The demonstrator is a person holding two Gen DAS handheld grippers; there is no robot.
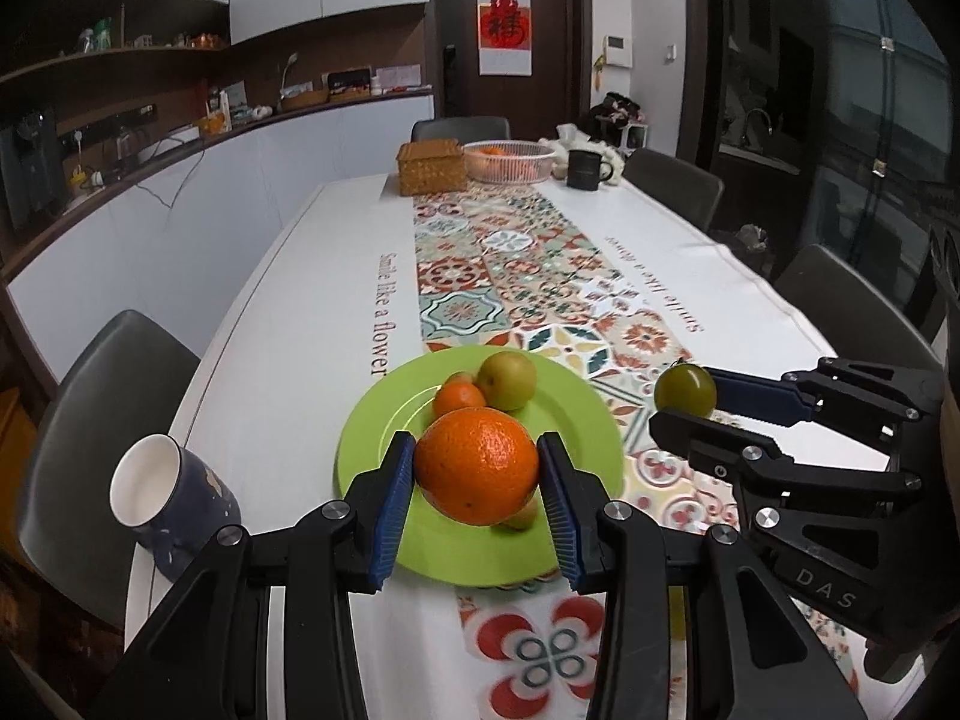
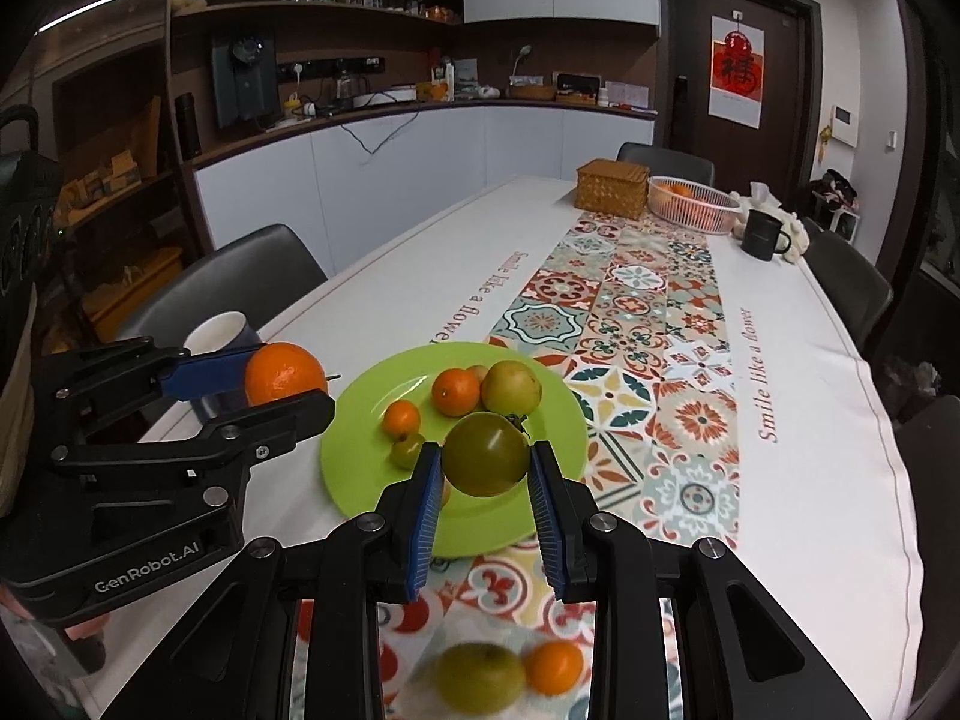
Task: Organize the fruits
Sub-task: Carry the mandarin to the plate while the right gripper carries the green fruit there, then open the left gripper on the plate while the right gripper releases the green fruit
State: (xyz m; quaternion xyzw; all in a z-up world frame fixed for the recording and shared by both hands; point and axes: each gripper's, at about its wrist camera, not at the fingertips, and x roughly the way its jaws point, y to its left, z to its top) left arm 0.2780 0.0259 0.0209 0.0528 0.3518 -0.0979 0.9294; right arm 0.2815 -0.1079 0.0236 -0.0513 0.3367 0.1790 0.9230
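My left gripper (image 1: 477,483) is clamped on a large round orange (image 1: 477,467), its blue ribbed pads pressing either side, and I see it held above the near edge of the lime-green round plate (image 1: 576,414). My right gripper (image 2: 486,468) is clamped the same way on a smooth olive-green tomato-like fruit (image 2: 487,453) with a dark stem, above the plate's near right part. On the plate lie a yellow-green apple-like fruit (image 2: 511,387), a small tangerine (image 2: 456,392), a smaller orange citrus (image 2: 401,418) and a little green fruit (image 2: 408,449). Nearer me, on the patterned table runner (image 2: 636,324), sit a blurred green fruit (image 2: 480,678) and an orange one (image 2: 553,667), touching. A white-lined dark blue mug (image 1: 171,504) stands left of the plate. At the far end of the table I see a woven wicker box (image 1: 432,167), a white wire basket (image 1: 509,161) holding oranges and a black mug (image 1: 585,169).
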